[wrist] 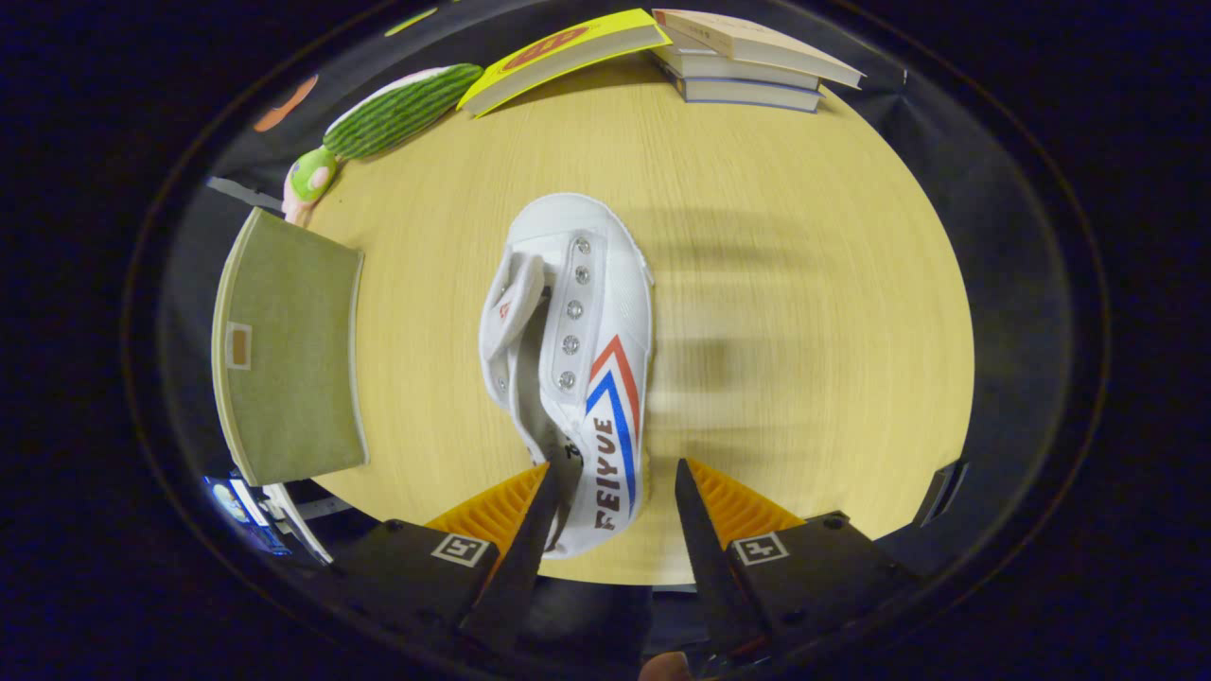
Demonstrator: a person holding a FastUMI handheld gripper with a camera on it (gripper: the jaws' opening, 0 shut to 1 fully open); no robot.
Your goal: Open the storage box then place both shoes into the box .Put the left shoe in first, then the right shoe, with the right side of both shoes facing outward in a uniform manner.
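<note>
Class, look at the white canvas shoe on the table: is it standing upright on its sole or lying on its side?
On its side: the white canvas shoe shows its striped side panel and eyelets upward, heel between the open claw fingers.

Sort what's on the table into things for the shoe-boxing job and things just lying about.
For the job:
white shoe, heel between the open gripper fingers
olive storage box, left of the shoe

Lying about:
stack of books
yellow book
green plush toy
</note>
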